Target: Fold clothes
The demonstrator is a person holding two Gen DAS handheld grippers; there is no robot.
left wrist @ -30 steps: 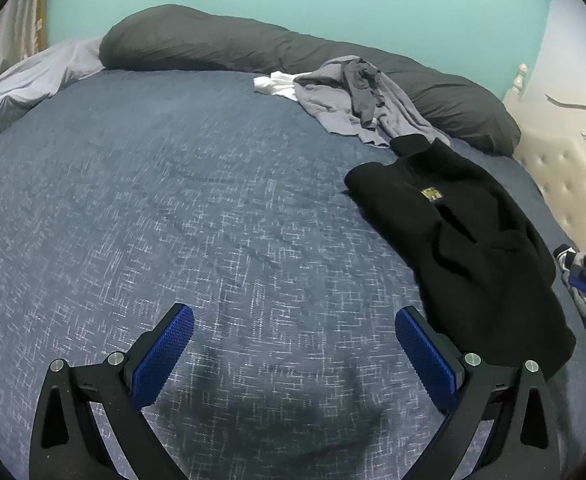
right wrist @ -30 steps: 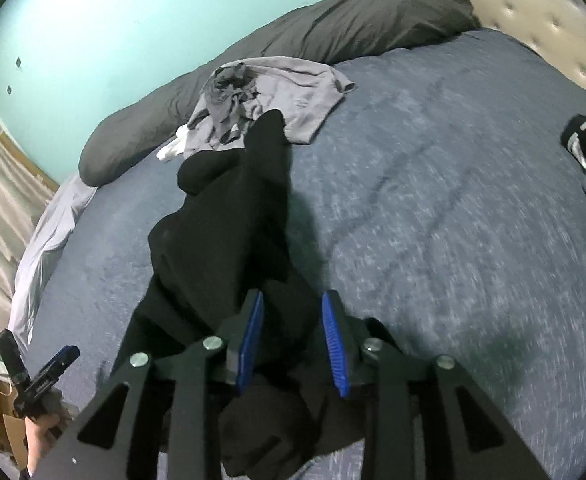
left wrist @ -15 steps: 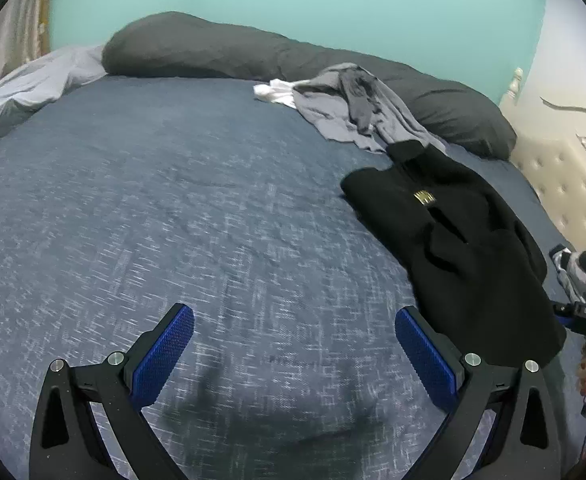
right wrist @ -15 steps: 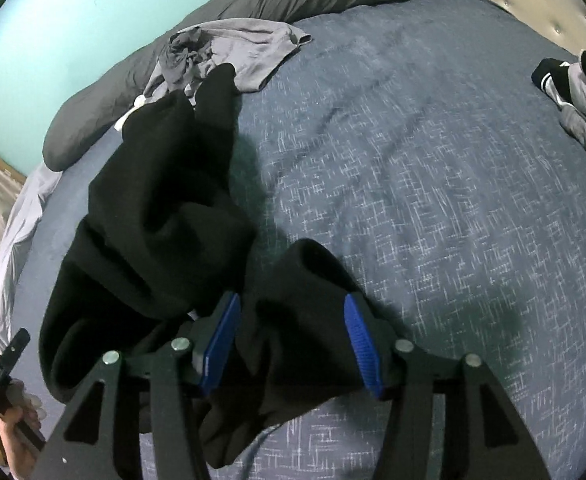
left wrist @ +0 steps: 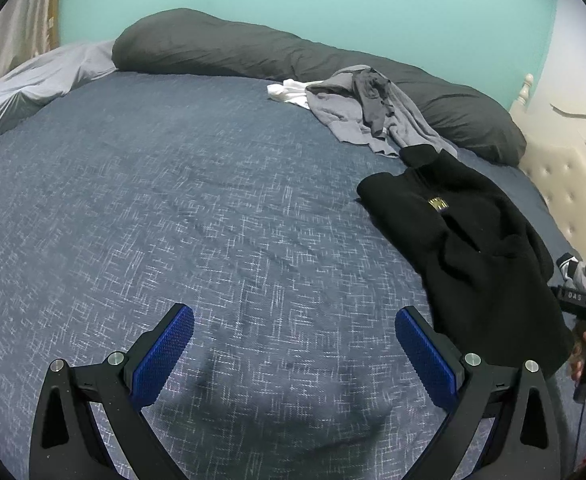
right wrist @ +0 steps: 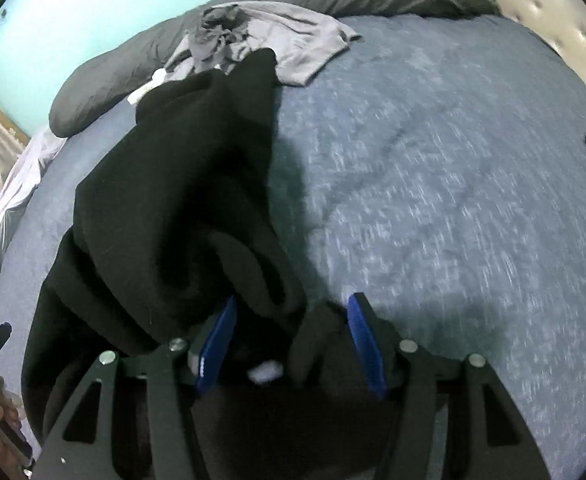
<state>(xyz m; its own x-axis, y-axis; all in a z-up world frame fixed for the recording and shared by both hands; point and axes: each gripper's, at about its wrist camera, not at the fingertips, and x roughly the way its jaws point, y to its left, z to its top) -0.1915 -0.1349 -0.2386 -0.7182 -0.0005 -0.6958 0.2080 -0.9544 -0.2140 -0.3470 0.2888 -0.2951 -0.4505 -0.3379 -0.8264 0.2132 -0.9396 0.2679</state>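
While the black garment (right wrist: 165,208) lies crumpled on the bed (right wrist: 433,200), the right tongs (right wrist: 293,340) are opening around its near edge, likely releasing it; the left tongs (left wrist: 293,344) hover wide, empty, ready for spreading.

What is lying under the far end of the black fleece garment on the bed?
The black fleece garment overlaps the edge of a crumpled grey shirt, which lies on the blue woven bedspread. How far the shirt continues underneath is covered.
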